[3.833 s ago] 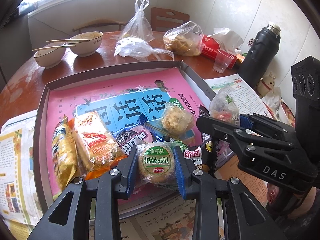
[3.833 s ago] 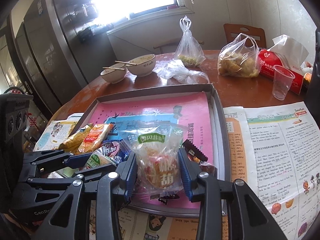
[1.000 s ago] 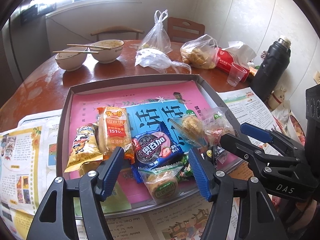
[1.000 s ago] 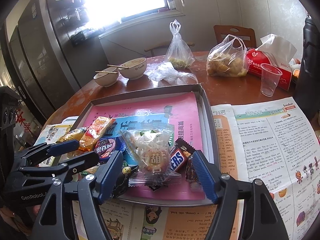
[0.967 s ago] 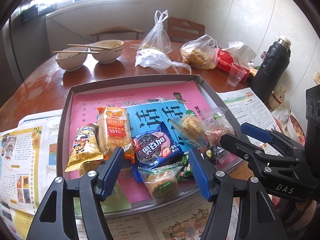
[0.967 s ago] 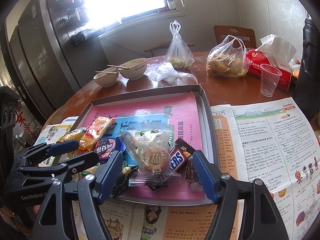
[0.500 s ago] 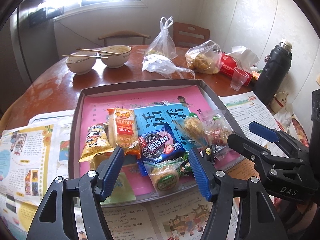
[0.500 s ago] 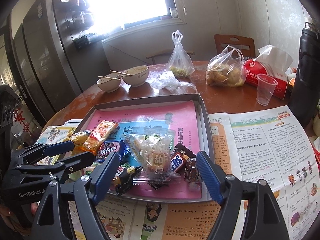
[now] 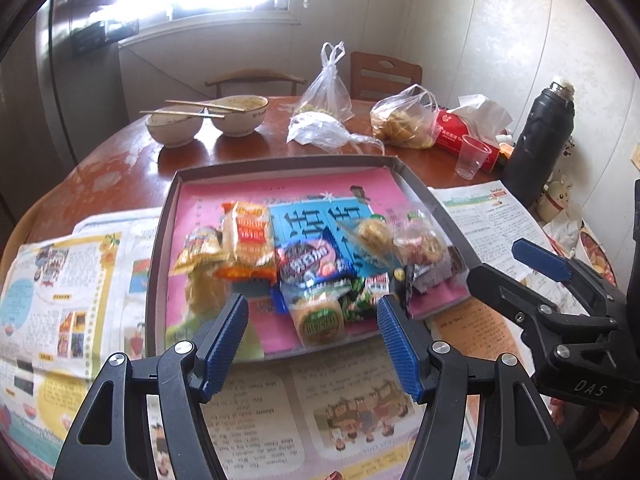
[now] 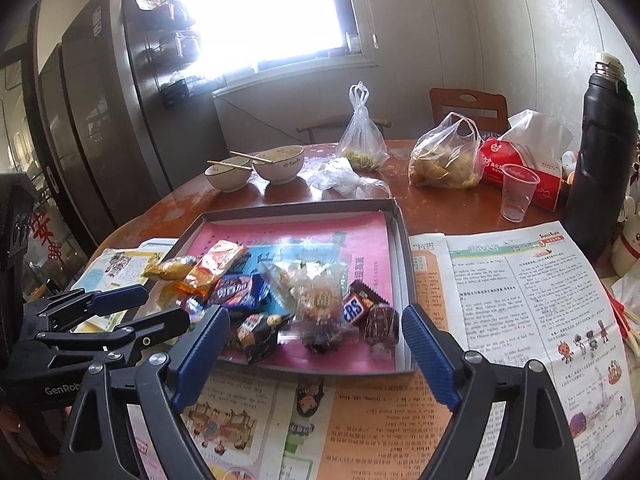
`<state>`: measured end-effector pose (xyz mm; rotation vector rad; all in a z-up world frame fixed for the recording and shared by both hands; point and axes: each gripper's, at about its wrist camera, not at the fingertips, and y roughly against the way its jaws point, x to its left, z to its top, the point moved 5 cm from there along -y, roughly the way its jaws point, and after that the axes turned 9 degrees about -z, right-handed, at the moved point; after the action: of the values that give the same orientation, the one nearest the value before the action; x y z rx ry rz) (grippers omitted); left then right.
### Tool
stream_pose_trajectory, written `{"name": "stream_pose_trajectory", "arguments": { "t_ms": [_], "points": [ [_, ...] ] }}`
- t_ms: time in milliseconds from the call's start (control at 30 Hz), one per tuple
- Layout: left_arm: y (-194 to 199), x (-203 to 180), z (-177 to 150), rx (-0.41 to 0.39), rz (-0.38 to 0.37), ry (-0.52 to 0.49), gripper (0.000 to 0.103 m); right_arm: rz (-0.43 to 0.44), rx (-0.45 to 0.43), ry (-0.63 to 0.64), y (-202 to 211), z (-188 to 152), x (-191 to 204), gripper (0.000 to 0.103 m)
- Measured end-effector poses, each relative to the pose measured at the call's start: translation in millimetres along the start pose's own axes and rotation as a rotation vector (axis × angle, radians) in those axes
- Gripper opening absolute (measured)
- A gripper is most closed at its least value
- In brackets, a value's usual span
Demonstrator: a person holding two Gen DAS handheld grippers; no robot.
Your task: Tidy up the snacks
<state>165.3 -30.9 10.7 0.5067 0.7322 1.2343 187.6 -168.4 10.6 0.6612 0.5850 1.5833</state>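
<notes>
**Both grippers hung empty before the snack tray**

The right wrist view took in a tall dark cabinet [image 10: 100,120] far left of the tray [image 10: 404,280], which the left wrist view showed only as a sliver. The left wrist view alone showed the green-labelled round cake [image 9: 322,320] at the tray's near rim; in the right wrist view the left gripper [image 10: 160,308] covered that corner.

The round wooden bench [image 9: 120,172] carried the tray at its near side, with newspaper [image 9: 52,292] spread left, right and in front of it. Beyond the tray stood two bowls [image 9: 240,116] with chopsticks laid across them, plastic bags [image 9: 404,124] and a black flask [image 9: 544,140] to the right.

The left gripper [image 9: 314,340] hung in front of the tray, its fingers [image 9: 224,336] spread and released, gripping nothing. The right gripper [image 10: 316,340] also hung before the tray, its fingers [image 10: 426,352] opening wider, with nothing pressed between them.

The snacks lay in the tray's near half. The orange packet [image 9: 248,240] lay with its long axis running from near rim to far rim; the yellow packet [image 9: 198,248] lay just left of it. The blue biscuit pack [image 9: 312,260] lay slanted, and the Snickers bar [image 10: 358,304] slanted toward the tray's right wall.
</notes>
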Motion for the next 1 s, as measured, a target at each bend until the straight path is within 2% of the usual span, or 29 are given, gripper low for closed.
{"name": "stream_pose_trajectory", "arguments": {
  "t_ms": [233,633,1000],
  "points": [
    [10.3,3.3,-27.2,0.013,0.004,0.027,0.069,-0.002,0.003,0.018,18.1,-18.4,4.8,0.097],
    [24.3,4.3,-66.5,0.025,0.012,0.035,0.069,-0.022,0.021,0.005,39.4,-52.9,8.6,0.098],
    [31.3,4.4,-87.0,0.035,0.017,0.029,0.069,-0.027,0.024,-0.003,47.8,-71.8,15.6,0.099]
  ]
}}
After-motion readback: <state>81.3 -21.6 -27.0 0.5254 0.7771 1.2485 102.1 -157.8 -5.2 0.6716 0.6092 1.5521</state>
